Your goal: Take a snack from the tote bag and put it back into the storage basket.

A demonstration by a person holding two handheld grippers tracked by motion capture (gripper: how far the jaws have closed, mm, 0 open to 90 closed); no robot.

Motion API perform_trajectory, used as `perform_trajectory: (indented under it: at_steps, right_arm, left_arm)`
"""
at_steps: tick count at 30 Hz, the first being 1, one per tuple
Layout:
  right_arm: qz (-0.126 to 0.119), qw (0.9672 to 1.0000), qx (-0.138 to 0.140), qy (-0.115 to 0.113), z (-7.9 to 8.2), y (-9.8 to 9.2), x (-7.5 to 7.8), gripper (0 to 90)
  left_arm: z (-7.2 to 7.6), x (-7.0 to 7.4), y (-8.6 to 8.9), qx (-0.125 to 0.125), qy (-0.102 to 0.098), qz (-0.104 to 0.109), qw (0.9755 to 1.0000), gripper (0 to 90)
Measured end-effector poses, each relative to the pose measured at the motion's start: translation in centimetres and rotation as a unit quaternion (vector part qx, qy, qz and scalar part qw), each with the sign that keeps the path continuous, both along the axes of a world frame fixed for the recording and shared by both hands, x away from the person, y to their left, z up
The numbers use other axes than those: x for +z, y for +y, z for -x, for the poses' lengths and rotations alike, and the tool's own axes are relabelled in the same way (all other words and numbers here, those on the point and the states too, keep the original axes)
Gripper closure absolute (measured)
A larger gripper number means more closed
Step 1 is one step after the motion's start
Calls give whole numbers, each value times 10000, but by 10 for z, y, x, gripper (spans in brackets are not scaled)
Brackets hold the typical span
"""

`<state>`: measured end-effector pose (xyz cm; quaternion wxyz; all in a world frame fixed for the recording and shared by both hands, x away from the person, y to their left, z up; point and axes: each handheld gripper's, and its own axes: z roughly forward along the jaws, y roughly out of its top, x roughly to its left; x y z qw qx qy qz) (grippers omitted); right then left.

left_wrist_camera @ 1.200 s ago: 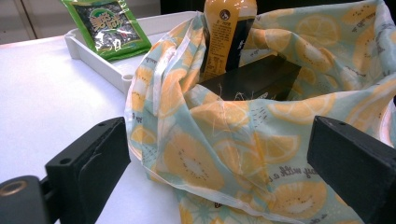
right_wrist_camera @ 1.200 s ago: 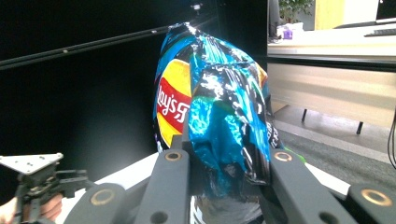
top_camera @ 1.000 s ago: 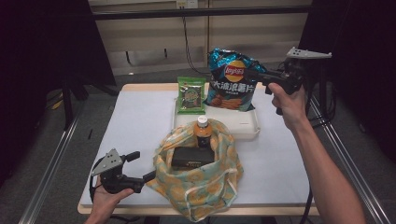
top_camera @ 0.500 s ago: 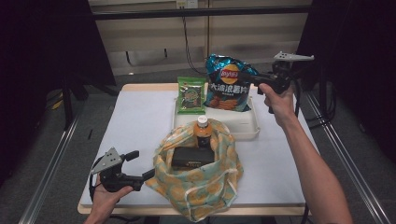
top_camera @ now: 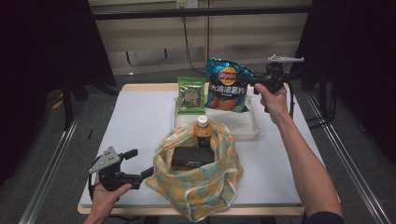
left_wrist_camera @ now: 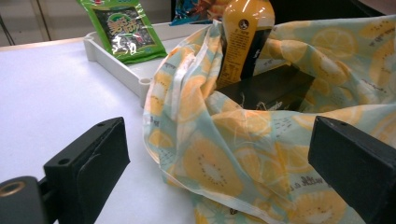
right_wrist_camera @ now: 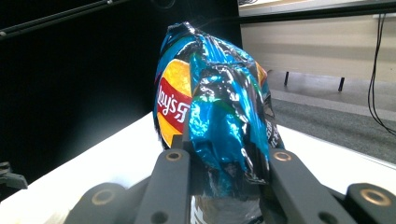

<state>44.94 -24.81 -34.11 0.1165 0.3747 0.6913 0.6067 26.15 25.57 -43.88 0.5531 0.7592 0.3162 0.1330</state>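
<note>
Pinching the chip bag [top_camera: 227, 86], the right gripper [top_camera: 254, 80] is holding it over the tray [top_camera: 243, 127] near the table's far edge; the left gripper [top_camera: 140, 163] is resting spread beside the cloth bag [top_camera: 201, 186], near edge.

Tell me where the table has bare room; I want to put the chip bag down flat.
Bare: the table left of the white tray, and the strip right of the cloth bag. Crowded: the tray's back, with the green packet and chip bag.
</note>
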Motion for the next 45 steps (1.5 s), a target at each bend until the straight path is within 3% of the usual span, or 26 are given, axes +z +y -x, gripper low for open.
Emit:
perform_trajectory:
  at_steps: [14,23,32,37,45]
  right_arm:
    - [139,9992,-150,334,-16,1,-28,779]
    - [231,9984,-265,432,-24,1,-39,778]
    - [144,9985,-264,466,-36,-3,-50,769]
    - [302,9982,-248,453,-46,-2,-51,750]
    - [497,9962,-508,510,-53,-9,-59,658]
  left_arm:
    - [1,0,1,-13,-30,-80,10000,44]
    - [3,0,2,32,-41,-121,9999,48]
    - [1,-2,1,100,7,-196,9998,54]
    - [-1,-2,0,80,18,-185,9998,55]
    - [-3,-3,-1,57,17,-249,9997,55]
